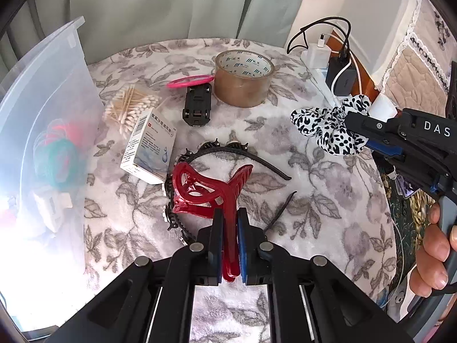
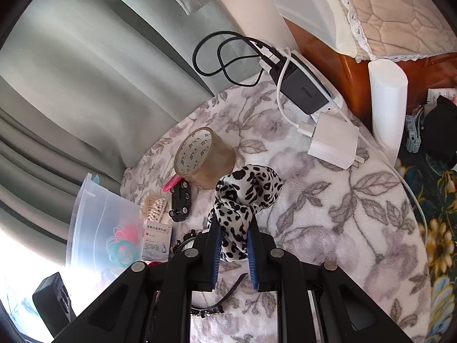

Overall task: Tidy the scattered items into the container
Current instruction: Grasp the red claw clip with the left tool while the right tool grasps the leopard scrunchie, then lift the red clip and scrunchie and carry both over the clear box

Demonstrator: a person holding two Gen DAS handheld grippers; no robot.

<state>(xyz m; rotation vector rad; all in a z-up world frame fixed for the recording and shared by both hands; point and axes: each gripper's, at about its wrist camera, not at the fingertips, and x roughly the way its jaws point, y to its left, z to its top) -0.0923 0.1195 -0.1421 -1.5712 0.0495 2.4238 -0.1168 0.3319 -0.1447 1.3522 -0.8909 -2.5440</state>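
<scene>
Above the bench, left gripper (image 1: 230,223) jaws clamp the red hair claw (image 1: 205,191); right gripper (image 2: 234,245) jaws pinch the spotted scrunchie (image 2: 245,197); the container (image 1: 42,131) holds perhaps three items; tape (image 1: 242,78), swabs (image 1: 130,105), box (image 1: 150,148), headband (image 1: 228,151) remain.

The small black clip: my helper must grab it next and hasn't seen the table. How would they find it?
Start at the brown tape roll on the floral cloth. Beside it, below the pink ring, lies the small black clip. It is the only chunky black block; the black headband is thin and curved.

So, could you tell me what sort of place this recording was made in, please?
Most likely a bedroom at home. A quilted bedspread with a lace edge lies over wooden furniture, pale green curtains hang behind, and the small table wears a fleecy floral cloth scattered with hair accessories beside a power strip with phone chargers.
</scene>
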